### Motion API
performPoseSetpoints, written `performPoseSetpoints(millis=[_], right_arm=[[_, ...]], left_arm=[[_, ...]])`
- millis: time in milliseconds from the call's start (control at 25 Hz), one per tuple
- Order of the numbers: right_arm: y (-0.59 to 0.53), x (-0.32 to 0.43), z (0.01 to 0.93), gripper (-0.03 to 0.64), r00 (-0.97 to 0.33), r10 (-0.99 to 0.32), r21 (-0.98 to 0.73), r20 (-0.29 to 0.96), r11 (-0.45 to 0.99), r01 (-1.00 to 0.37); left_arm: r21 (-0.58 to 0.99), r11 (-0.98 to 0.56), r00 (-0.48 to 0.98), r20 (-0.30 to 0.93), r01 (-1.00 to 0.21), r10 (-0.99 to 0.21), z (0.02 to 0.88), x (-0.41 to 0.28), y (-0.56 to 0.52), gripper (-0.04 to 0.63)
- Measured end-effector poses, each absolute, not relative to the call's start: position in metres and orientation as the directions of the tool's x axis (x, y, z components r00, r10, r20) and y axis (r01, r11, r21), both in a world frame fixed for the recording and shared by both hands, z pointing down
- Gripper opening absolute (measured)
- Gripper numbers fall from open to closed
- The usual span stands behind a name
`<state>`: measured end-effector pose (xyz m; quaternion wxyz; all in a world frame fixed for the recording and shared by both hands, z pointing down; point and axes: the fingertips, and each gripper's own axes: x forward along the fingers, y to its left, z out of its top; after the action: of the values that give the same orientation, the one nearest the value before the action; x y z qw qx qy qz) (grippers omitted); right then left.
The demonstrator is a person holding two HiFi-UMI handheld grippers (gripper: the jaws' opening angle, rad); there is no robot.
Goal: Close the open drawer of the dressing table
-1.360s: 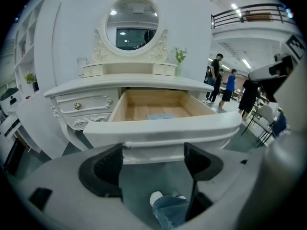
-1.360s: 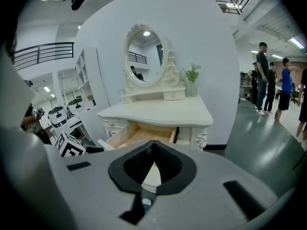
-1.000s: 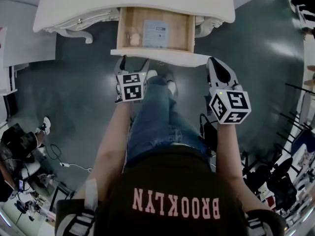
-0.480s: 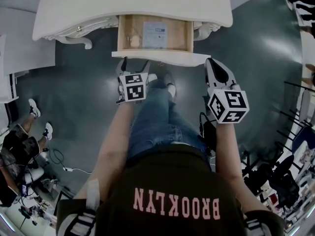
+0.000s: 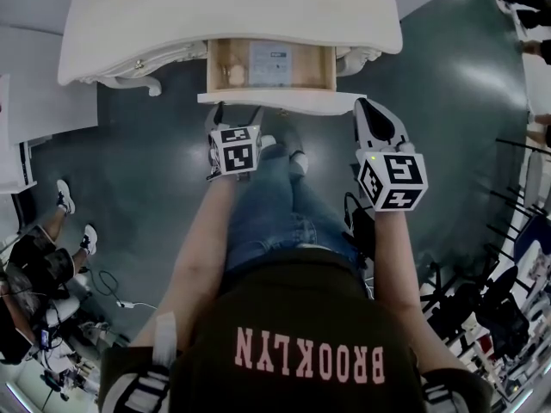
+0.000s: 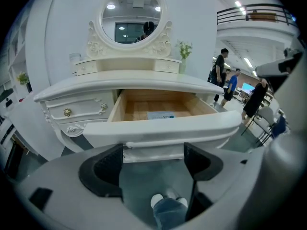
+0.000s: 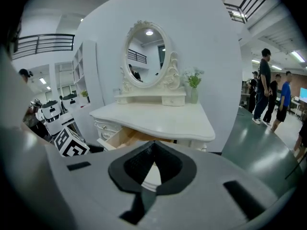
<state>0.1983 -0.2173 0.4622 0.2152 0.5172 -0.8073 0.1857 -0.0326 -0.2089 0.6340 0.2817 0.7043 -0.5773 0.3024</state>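
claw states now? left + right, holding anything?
Left claw: open, holding nothing, facing the drawer front.
Right claw: shut, holding nothing.

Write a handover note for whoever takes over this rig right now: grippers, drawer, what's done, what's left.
Left gripper: jaws apart, empty, tips at the cream front panel of the wooden drawer, near the panel's left end.
Right gripper: jaws together, empty, by the panel's right end.
Drawer: partly out from under the white dressing table top, with a pale sheet inside.
Done: both grippers are placed at the front.
Left: push the drawer fully in.
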Motion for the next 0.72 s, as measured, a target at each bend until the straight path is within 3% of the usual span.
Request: performPoseSetpoints(millis=[720], right_arm=[[-0.235,0.199,0.472,-0.003,-0.326,-0.774,-0.12,0.543,0.313,-0.942]], left_arm=[[0.096,-0.165,0.18,0.754,-0.982,-0.631,0.627,-0.03,-0.251,0.371]])
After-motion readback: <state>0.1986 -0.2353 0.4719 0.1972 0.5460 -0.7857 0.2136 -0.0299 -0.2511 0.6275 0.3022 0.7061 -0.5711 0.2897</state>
